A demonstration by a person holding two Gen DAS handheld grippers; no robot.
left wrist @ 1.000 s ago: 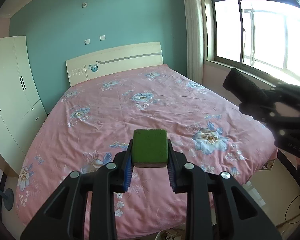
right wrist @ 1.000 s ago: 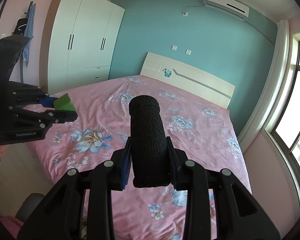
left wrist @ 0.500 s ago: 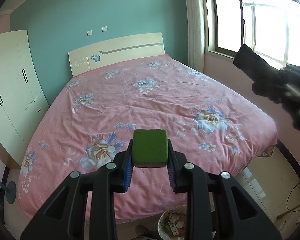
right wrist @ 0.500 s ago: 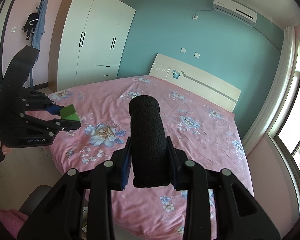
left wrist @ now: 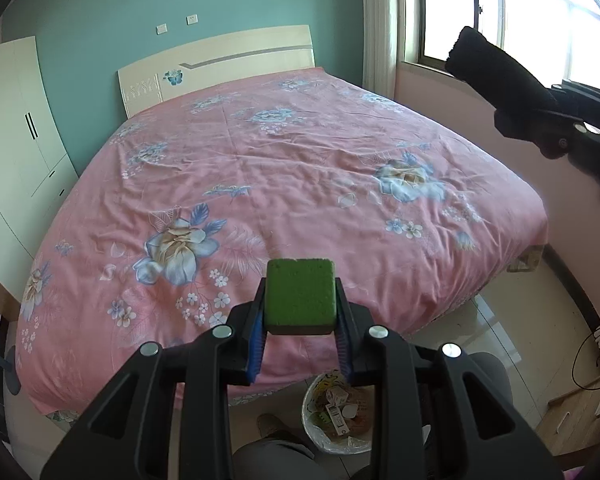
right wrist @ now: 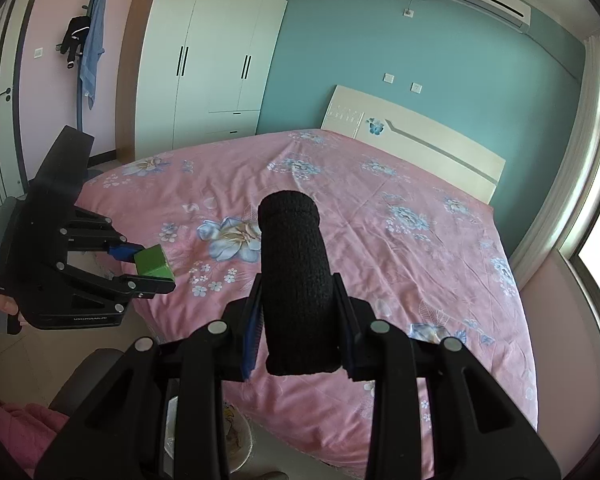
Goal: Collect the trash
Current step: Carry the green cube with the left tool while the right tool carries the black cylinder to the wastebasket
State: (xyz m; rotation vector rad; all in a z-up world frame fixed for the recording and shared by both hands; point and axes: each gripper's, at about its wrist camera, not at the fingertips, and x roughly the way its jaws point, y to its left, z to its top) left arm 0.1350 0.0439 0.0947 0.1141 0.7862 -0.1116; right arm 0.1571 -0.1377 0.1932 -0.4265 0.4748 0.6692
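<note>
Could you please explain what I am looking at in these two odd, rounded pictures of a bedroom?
There is no robot here: a person carries a hand-held two-finger gripper in each hand, and each gripper has a wide-angle camera looking forward along its fingers. The left camera shows the left gripper shut on a green sponge. The right camera shows the right gripper shut on a black roll. Ahead is a bed with a pink flowered cover, with nothing loose visible on it. On the floor at its foot stands a waste bin already holding trash.

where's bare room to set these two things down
The bed cover is bare from headboard to foot. The floor strip between bed and window wall is bare. The bin by the foot is crowded with scraps.
</note>
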